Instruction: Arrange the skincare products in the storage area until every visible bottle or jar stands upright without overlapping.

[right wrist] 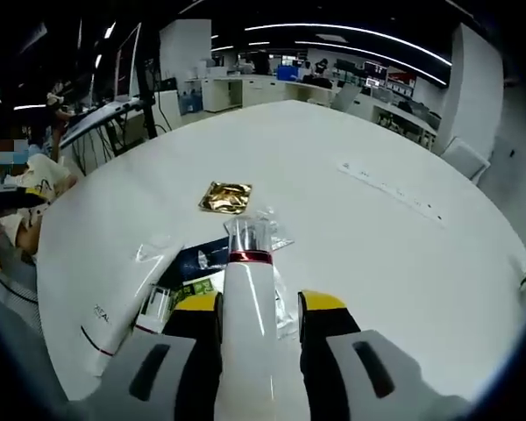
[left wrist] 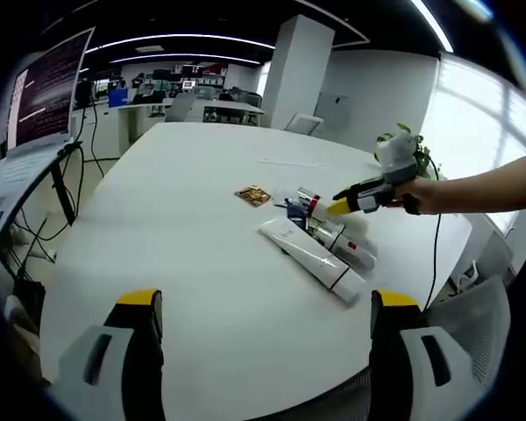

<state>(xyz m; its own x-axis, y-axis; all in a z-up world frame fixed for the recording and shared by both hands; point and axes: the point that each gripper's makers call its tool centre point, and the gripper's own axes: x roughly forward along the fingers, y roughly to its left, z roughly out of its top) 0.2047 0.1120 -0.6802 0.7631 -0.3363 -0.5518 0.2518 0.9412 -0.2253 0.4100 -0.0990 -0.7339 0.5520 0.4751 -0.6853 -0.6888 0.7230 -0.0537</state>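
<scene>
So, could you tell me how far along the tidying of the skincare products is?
Nothing stands upright yet. The right gripper is shut on a white bottle, lying along its jaws. The long white tube and the other products lie piled on the table; the left gripper is open.

We see the left gripper (left wrist: 261, 316), grey jaws tipped yellow, hanging with its jaws spread wide and nothing between them. The right gripper (right wrist: 259, 307) has its yellow-tipped jaws pressed against both sides of a white bottle with a clear cap (right wrist: 248, 289); a bare hand (left wrist: 425, 195) holds that gripper at arm's reach.
</scene>
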